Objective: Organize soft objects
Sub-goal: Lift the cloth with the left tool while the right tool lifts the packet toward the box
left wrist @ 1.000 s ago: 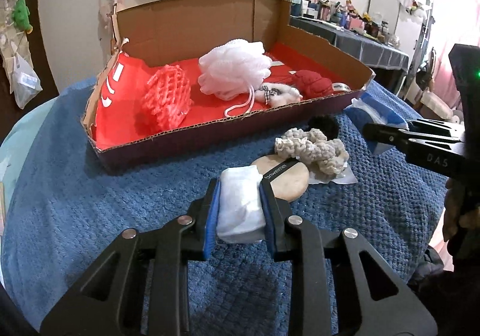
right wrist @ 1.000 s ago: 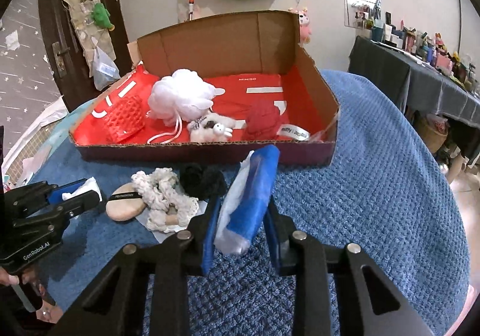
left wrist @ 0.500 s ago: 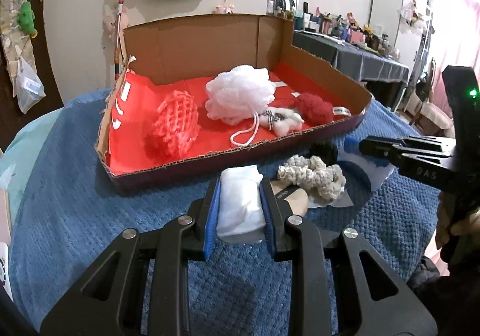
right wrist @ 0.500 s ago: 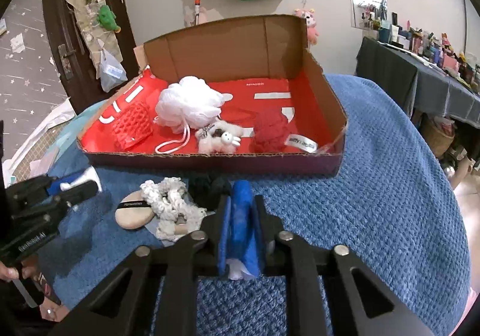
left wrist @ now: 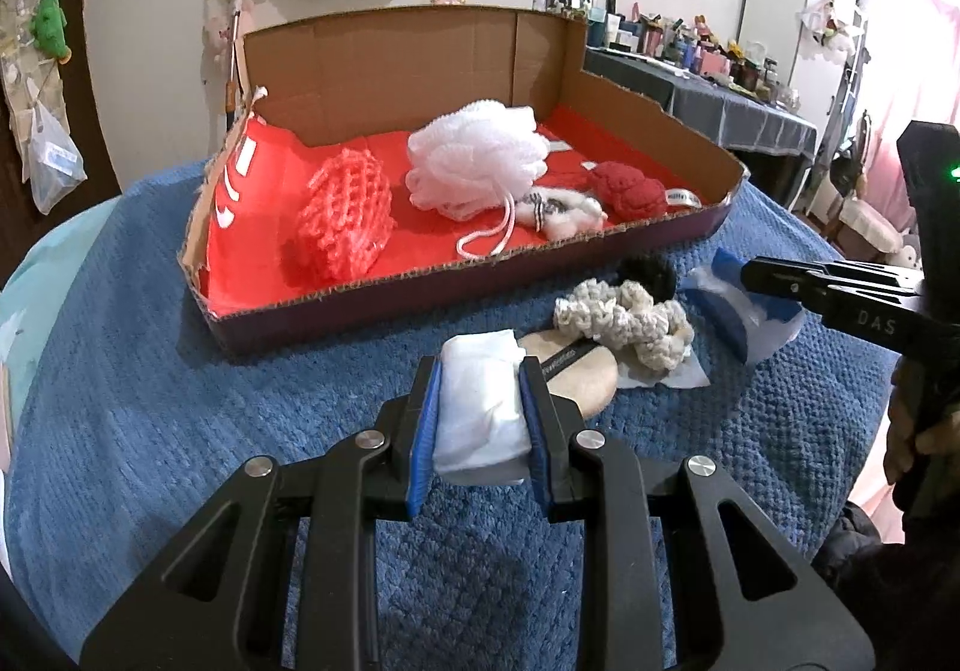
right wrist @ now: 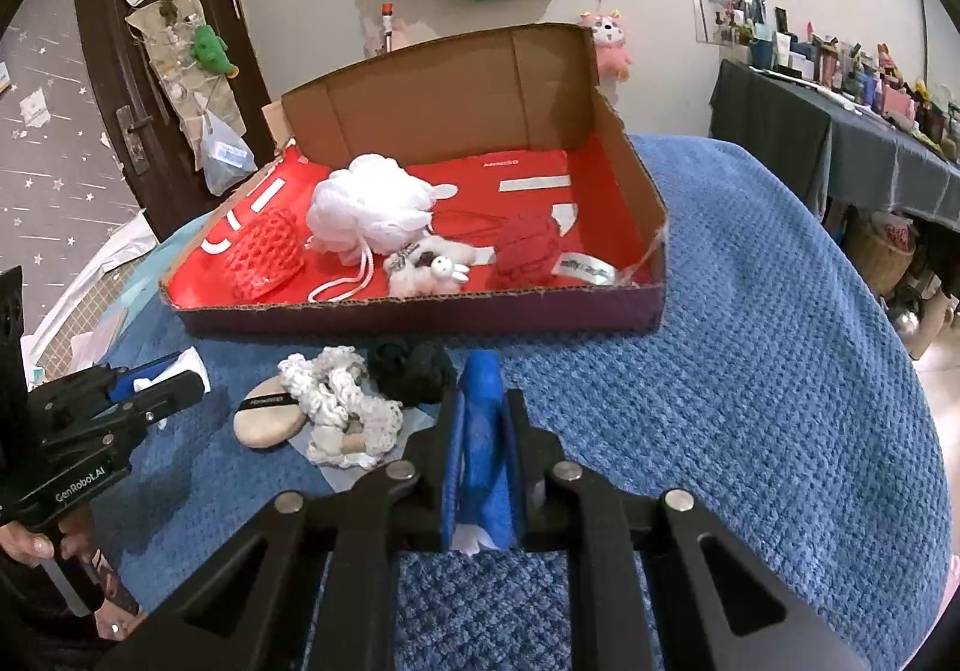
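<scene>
My left gripper is shut on a folded white cloth, held just above the blue blanket in front of the cardboard box. My right gripper is shut on a blue-and-white pad, also in front of the box. The pad also shows in the left wrist view. The box holds a white mesh pouf, a red net sponge, a red knit item and a small white plush.
On the blanket between the grippers lie a cream crochet scrunchie, a beige powder puff and a black scrunchie. A cluttered dark table stands at the right, a door at the left.
My right gripper closed tighter on the blue pad, turning it upright between the fingers. Both grippers rose and drew back a little from the box. The left still holds the white cloth.
</scene>
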{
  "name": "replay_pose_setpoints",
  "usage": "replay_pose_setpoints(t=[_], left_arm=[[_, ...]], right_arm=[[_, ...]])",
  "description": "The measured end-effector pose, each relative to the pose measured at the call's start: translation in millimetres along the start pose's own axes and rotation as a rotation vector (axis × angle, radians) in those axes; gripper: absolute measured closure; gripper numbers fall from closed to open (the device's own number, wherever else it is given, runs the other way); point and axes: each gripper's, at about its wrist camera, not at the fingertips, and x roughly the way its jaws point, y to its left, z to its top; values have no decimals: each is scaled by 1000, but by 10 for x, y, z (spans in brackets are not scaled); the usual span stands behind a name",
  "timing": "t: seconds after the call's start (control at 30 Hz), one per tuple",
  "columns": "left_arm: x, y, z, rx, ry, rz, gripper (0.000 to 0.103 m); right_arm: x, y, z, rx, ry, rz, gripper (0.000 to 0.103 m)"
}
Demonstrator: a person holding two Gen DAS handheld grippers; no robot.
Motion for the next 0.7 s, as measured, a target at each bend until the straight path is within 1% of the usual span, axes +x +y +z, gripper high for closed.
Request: replay_pose_setpoints(t=[0.07, 0.13, 0.17, 0.2, 0.23, 0.27, 0.3, 0.33, 0.37, 0.43, 0.47, 0.5, 0.63, 0.7], left_arm=[[24, 10, -47, -8, 3, 9, 79], [54, 26, -116, -13, 6, 17, 78], [86, 25, -156, -13, 20, 14, 78], [115, 28, -190, -18, 35, 15, 78], [145, 26, -217, -21, 46, 18, 78], [174, 20, -245, -21, 59, 18, 78], [191, 14, -271, -22, 64, 20, 77], [183, 4, -285, -21, 55, 24, 77], [175, -2, -287, -20, 54, 26, 75], [180, -6, -289, -21, 63, 22, 67], [178, -8, -293, -24, 63, 20, 52], [172, -13, -295, -23, 61, 20, 43], [205, -20, -281, -16, 66, 32, 42], [205, -7, -272, -21, 61, 30, 43]], right_arm=[[18, -55, -33, 2, 14, -21, 88], [34, -150, -73, 31, 22, -25, 86], [50, -182, -85, 41, 31, -22, 80], [64, -206, -97, 46, 38, -19, 76], [81, -221, -118, 46, 45, -23, 65], [88, -222, -129, 43, 47, -31, 49], [86, -223, -137, 42, 42, -34, 41], [84, -217, -145, 41, 35, -33, 29], [84, -212, -146, 39, 34, -33, 26], [106, -172, -138, 17, 36, -45, 26], [128, -143, -132, 1, 38, -57, 26], [153, -119, -127, -13, 42, -65, 26], [283, -44, -127, -66, 67, -111, 26], [307, -35, -137, -77, 74, -124, 32]])
